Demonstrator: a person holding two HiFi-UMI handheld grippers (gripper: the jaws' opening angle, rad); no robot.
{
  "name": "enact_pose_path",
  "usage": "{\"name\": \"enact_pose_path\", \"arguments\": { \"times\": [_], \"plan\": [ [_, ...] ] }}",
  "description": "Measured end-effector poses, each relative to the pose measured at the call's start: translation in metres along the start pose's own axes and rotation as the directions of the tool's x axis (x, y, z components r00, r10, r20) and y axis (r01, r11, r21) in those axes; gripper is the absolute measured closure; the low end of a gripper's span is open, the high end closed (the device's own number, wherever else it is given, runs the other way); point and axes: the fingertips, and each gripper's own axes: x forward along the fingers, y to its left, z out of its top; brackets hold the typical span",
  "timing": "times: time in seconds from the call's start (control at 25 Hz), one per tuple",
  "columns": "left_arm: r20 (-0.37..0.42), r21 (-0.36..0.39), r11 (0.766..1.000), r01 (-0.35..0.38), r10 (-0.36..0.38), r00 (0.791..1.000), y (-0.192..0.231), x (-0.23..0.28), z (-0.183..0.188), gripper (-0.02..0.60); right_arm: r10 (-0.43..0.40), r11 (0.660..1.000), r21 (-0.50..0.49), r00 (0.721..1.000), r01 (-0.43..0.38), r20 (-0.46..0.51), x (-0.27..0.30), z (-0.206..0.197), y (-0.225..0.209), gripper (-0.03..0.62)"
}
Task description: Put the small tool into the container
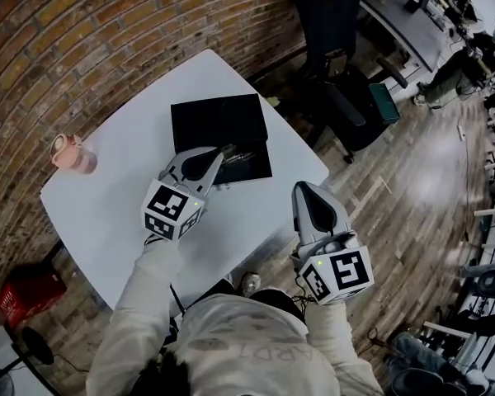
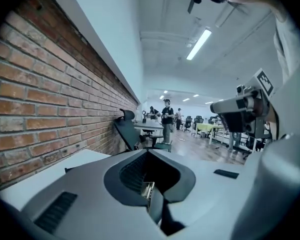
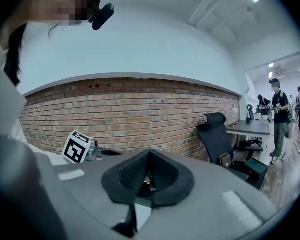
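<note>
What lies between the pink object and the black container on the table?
Nothing: in the head view, the stretch of white table between the pink object and the black container is bare.

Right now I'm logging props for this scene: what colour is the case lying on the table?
Black. The case shows best in the head view.

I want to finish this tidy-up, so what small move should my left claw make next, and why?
Probably lower the left claw a little into the black container. Its jaws are shut, with a small brassy bit showing between them, possibly the tool, and in the head view its tip hangs over the container's near part.
</note>
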Motion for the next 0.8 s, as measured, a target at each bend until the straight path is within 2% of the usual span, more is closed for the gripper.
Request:
{"name": "enact_pose_path", "arguments": {
  "times": [0.4, 0.68, 0.8],
  "plan": [
    [0.096, -0.037, 0.992, -0.12, 0.123, 0.988, -0.027, -0.066, 0.03, 0.575, 0.088, 0.996, -0.02, 0.996, -0.087, 0.032, -0.022, 0.009, 0.023, 0.583],
    [0.156, -0.077, 0.977, -0.201, 0.21, 0.965, -0.046, -0.113, 0.042, 0.575, 0.139, 0.99, -0.036, 0.989, -0.138, 0.051, -0.036, 0.013, 0.04, 0.583],
    [0.168, -0.067, 0.969, -0.238, 0.246, 0.955, -0.056, -0.131, 0.046, 0.575, 0.156, 0.987, -0.042, 0.986, -0.154, 0.059, -0.042, 0.015, 0.045, 0.583]
  ]
}}
